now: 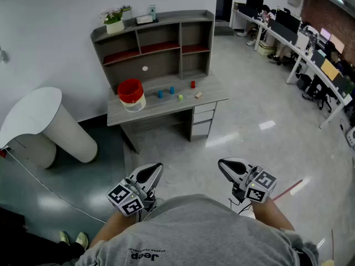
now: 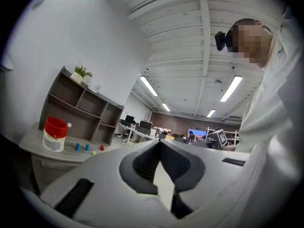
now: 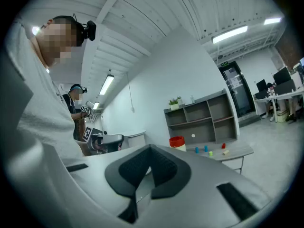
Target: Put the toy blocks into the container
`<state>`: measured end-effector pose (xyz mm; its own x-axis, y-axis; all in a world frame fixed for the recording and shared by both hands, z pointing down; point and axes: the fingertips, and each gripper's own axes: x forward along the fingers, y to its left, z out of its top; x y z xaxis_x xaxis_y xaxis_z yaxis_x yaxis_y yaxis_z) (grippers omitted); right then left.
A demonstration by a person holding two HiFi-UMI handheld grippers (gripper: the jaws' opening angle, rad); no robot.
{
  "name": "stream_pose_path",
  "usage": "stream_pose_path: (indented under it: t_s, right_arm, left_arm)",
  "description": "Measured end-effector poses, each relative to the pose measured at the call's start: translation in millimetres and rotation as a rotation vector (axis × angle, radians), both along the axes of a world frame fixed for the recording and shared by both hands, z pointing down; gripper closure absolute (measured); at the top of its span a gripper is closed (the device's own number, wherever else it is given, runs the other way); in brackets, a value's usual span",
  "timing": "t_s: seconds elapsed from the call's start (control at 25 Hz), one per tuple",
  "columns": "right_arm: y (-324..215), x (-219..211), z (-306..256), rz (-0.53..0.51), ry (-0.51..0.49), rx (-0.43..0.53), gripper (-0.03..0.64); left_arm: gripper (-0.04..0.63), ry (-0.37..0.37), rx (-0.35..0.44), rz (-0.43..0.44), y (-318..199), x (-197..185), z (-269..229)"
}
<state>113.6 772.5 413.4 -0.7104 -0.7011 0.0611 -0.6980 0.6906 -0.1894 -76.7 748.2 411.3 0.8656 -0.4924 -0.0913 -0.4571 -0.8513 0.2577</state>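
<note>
At the person's waist, the left gripper (image 1: 151, 173) and the right gripper (image 1: 228, 168) both have jaws together, holding nothing. No part of the task looks done. Five toy blocks (image 1: 161, 93) lie on the desk (image 1: 166, 108) well ahead, right of the red-topped container (image 1: 131, 95). Only floor (image 1: 244, 121) lies between, and shelves (image 1: 155, 43) stand behind.

open office, desk rows (image 1: 304, 59), monitors (image 1: 284, 27)
</note>
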Motion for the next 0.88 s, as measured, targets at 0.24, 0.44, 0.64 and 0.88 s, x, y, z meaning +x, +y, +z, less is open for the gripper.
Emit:
stream_pose_path:
  t_s: [0.24,0.44,0.64,0.88]
  right_arm:
    - [6,-1,0,0.001,0.016,0.004,0.604]
    - [9,1,-3,0.006,0.019,0.008,0.604]
    - [12,5,0,0.016,0.020,-0.001,0.604]
    - [12,20,1,0.050,-0.026,-0.016,0.601]
  left_arm:
    - [0.583,-0.003,0.011,-0.003,6,-4,-4]
    - [0.583,-0.007,0.014,0.000,9,-5,-7]
    - [0.583,-0.012,0.017,0.003,10,-3,-6]
    - [0.583,-0.021,0.018,0.005,12,7,-8]
